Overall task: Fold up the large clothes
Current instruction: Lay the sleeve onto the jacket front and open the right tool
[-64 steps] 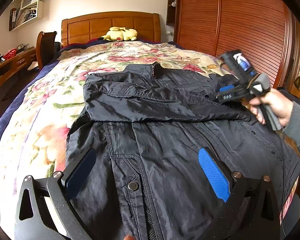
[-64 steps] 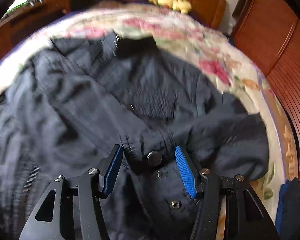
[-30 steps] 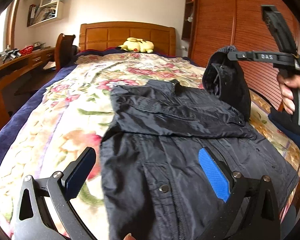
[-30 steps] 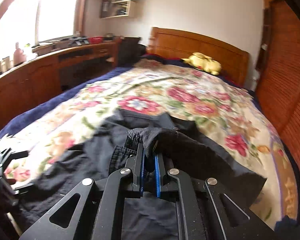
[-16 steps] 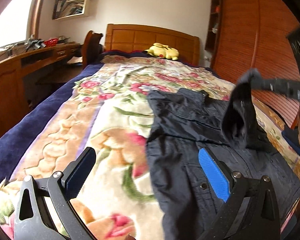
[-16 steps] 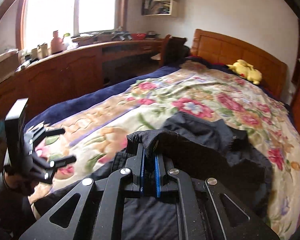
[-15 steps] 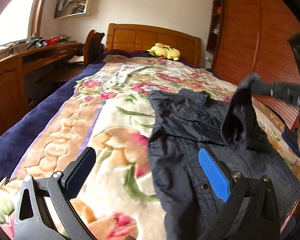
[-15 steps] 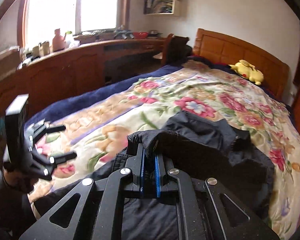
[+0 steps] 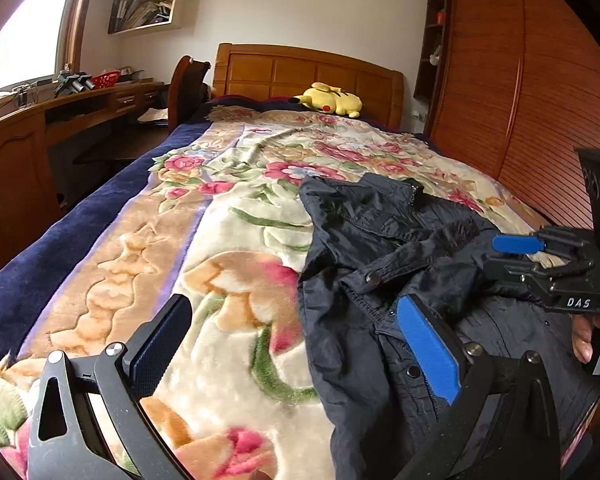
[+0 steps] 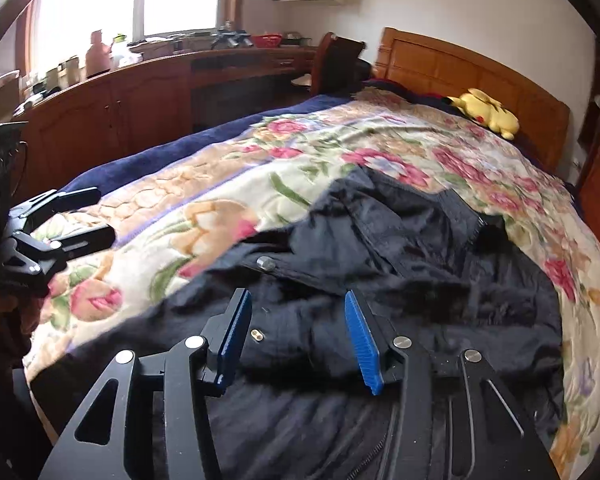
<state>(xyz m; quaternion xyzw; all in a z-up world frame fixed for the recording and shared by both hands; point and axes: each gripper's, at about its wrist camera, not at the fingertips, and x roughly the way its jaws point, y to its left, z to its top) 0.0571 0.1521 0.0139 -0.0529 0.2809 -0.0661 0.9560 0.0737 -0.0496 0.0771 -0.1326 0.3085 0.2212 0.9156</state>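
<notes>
A black jacket (image 9: 380,264) lies on the floral bedspread (image 9: 228,240), both sleeves folded across its chest; it also shows in the right wrist view (image 10: 400,264). My left gripper (image 9: 296,344) is open and empty, low over the jacket's left edge and the bedspread. My right gripper (image 10: 296,332) is open and empty just above the folded sleeve. The right gripper also shows at the right of the left wrist view (image 9: 520,250), and the left gripper at the left of the right wrist view (image 10: 84,216).
A yellow plush toy (image 9: 332,98) lies by the wooden headboard (image 9: 308,68). A wooden desk (image 9: 40,128) and chair (image 9: 188,84) stand left of the bed. A slatted wooden wardrobe (image 9: 540,100) stands to the right.
My right gripper carried the sleeve across the jacket, lowered it and opened; the sleeve now lies on the chest. My left gripper stayed open and shifted left.
</notes>
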